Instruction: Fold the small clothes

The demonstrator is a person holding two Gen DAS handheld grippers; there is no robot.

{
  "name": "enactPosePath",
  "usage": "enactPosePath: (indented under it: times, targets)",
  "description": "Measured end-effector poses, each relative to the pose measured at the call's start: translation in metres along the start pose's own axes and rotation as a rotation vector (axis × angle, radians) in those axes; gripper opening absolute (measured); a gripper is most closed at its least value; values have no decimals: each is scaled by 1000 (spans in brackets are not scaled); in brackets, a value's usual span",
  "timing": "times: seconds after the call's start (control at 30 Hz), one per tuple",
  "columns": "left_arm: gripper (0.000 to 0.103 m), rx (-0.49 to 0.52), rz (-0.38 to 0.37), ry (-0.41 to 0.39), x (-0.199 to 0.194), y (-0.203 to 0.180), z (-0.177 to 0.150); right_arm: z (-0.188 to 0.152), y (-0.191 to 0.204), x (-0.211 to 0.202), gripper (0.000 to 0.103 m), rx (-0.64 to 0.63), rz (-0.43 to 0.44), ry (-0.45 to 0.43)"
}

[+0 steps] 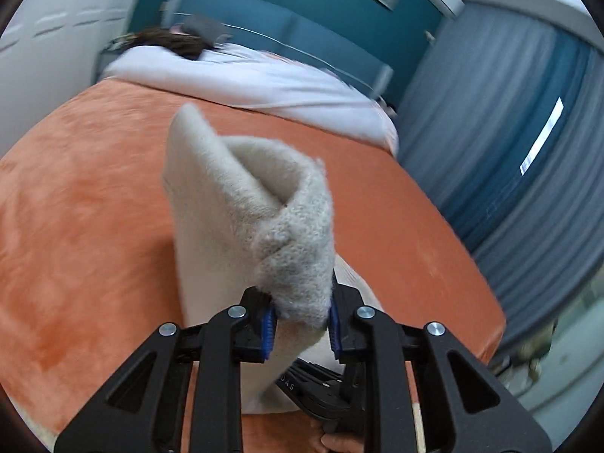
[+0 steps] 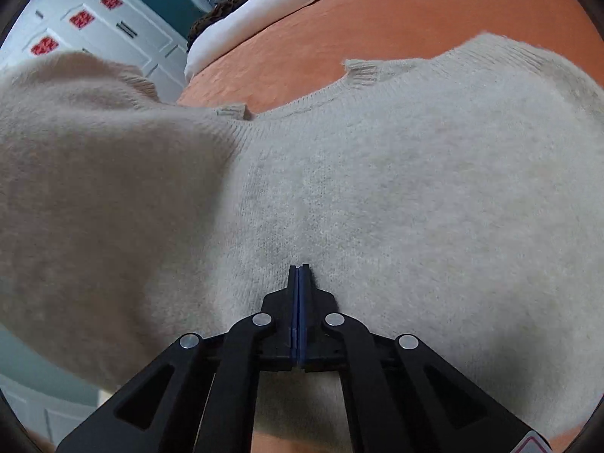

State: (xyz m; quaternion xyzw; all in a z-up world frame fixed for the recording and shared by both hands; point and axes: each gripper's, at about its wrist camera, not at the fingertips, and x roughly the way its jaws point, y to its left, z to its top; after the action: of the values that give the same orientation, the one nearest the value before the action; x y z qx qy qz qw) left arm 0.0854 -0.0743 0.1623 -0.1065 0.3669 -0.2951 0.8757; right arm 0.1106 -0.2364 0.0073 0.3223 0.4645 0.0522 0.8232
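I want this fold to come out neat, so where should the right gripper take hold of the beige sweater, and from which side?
Judging by the right wrist view, grip the beige sweater at its ribbed edge, coming in low from the orange blanket side; the right gripper is shut over flat mid-panel knit with nothing pinched.

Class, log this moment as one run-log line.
left gripper: shut on sweater, lifted | right gripper: shut, on sweater | bed: underneath
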Motion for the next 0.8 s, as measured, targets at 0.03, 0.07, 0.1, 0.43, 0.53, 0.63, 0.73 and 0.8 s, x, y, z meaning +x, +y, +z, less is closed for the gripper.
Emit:
enactPosePath:
  times: [0.03, 0.07, 0.1, 0.43, 0.53, 0.63, 0.73, 0.8]
  targets:
    - [21, 30, -8, 28, 14, -13, -5, 0, -9, -16, 5, 28, 25, -30]
    - [21, 55, -22, 70, 33, -26, -13, 0, -21, -33, 7, 54, 37, -59]
    - [21, 69, -28, 105, 50, -33, -22, -1, -32, -47, 7, 73, 37, -82]
    - [91, 275, 100, 194, 77, -51, -109, -19, -112, -149, 55, 229, -17, -217]
    - [92, 336, 238, 188, 71, -33, -116, -11, -102, -143, 61, 246, 76, -200]
    - [92, 324, 327, 233, 77, -6, -122, 2, -84, -131, 65, 231, 144, -168]
    - [92, 281, 359, 250, 88, 15, -124, 10, -52, -116, 70, 126, 83, -145]
    - [90, 256, 370, 247, 89, 26, -123, 14, -36, -103, 71, 53, 2, -118]
